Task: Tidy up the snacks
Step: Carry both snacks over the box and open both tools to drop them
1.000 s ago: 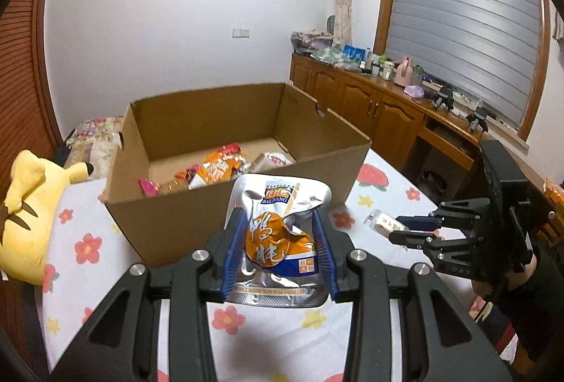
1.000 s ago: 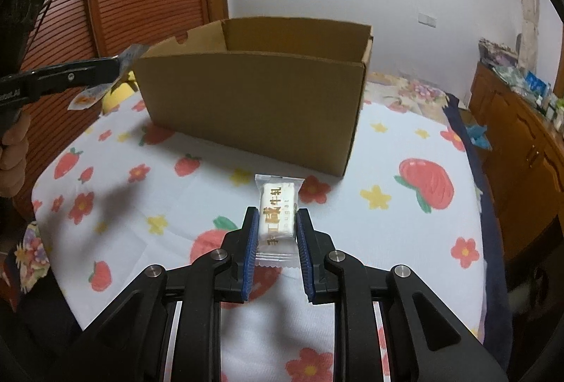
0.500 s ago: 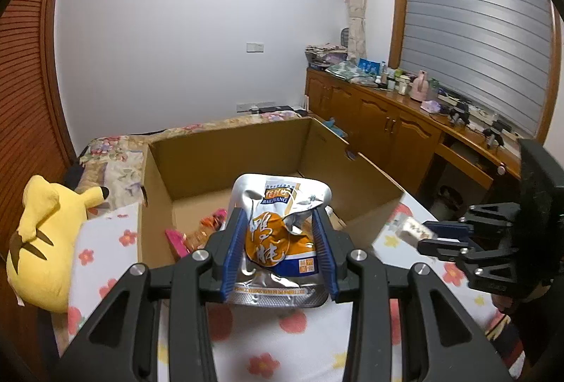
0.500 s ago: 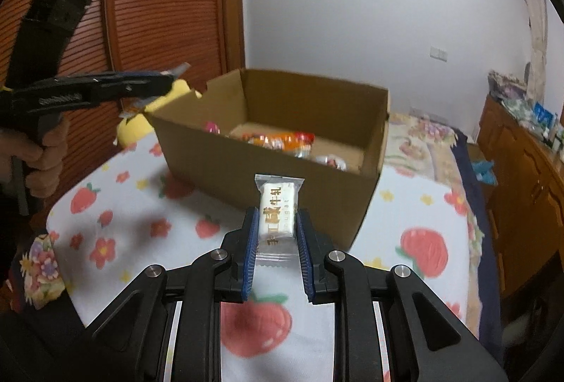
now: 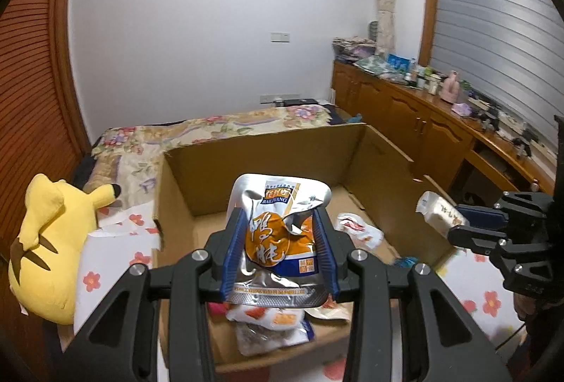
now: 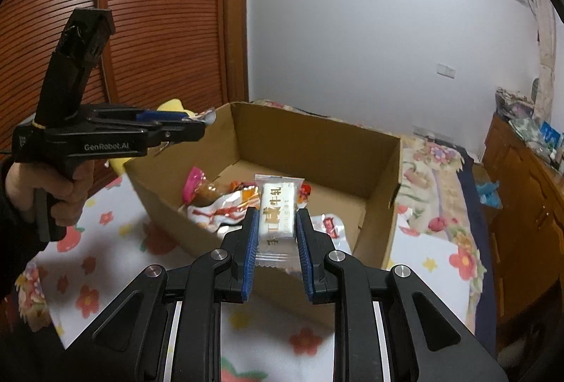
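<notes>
Left gripper (image 5: pixel 280 250): clamped on the silver foil pouch (image 5: pixel 278 237), pads pressing both side edges at mid-height. Foil visibly creased and buckled between the pads; judged light, thin-walled, soft, probably slick on the outside. Best held across the flat sides below the top seal, with enough squeeze to stop sliding but no more, since contents may crush. Pouch suspended above the open cardboard box (image 5: pixel 268 149), over the loose packets (image 5: pixel 271 322) lying on its floor.

Right gripper (image 6: pixel 276 241): closed narrowly on the white nougat bar (image 6: pixel 276 205), pads on the long edges of the clear wrapper. Bar judged light and fairly stiff, the wrapper smooth; grip on the solid body preferable to the crimped ends, which would fold. Bar held over the near wall of the same box, above the snacks inside.

Outward: box on a strawberry-print tablecloth (image 6: pixel 88 294); yellow plush toy (image 5: pixel 53 241) beside the box.
</notes>
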